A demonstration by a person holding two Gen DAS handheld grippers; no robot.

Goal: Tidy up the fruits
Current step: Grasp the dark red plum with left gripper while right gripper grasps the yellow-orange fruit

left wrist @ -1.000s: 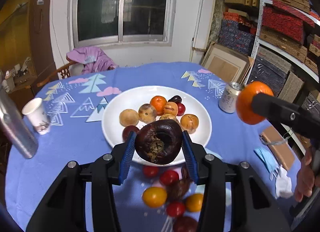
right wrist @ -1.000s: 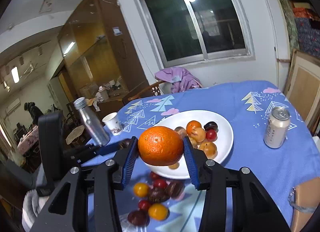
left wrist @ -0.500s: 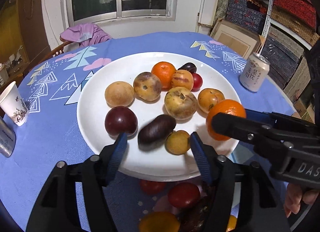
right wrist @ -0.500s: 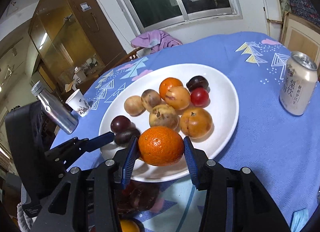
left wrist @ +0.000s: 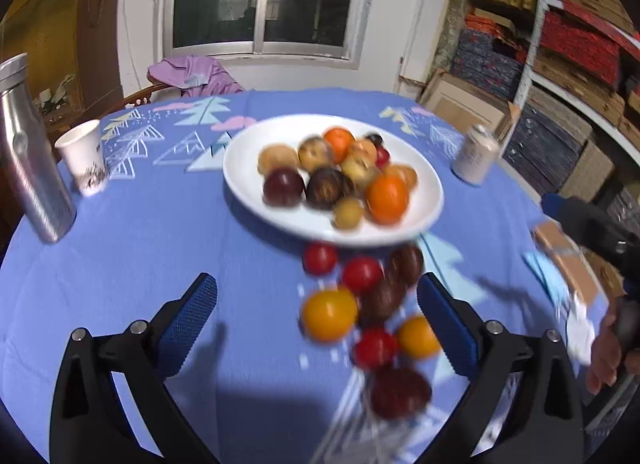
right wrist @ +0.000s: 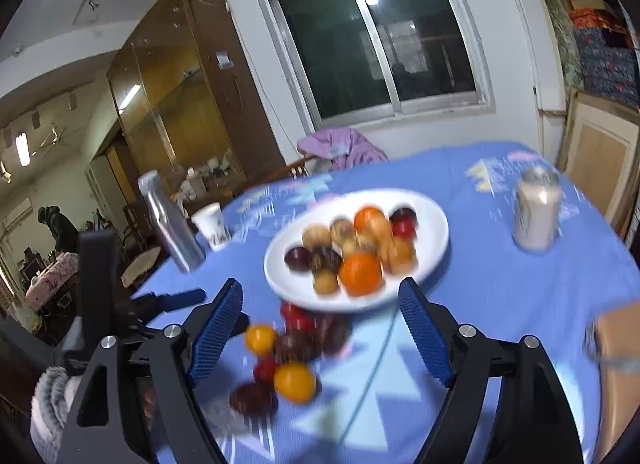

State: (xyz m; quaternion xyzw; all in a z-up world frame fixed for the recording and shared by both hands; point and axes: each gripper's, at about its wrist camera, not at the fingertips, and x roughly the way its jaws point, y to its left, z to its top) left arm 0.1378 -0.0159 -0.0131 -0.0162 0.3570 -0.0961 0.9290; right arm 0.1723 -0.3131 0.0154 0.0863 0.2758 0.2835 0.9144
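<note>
A white plate [left wrist: 240,183] on the blue tablecloth holds several fruits, among them an orange [left wrist: 387,193] and a dark brown fruit [left wrist: 329,188] at its near side. Loose red, yellow and dark fruits [left wrist: 329,314] lie on the cloth in front of the plate. My left gripper [left wrist: 316,288] hovers over this loose pile, its jaws opening wide and gripping nothing. My right gripper [right wrist: 320,292] hangs before the plate [right wrist: 276,280] near the orange [right wrist: 360,274], jaws also opening and empty. The picture is motion-blurred.
A metal bottle [left wrist: 32,151] and a paper cup [left wrist: 84,157] stand at the left, a drink can [left wrist: 476,159] right of the plate. A brown box [left wrist: 568,260] and a blue mask [left wrist: 548,276] lie at the right edge. A person's hand [left wrist: 608,348] holds the right gripper.
The left gripper let the dark fruit go onto the plate, the right gripper set down the orange. Both have since drawn back from the plate with jaws spread wide.
</note>
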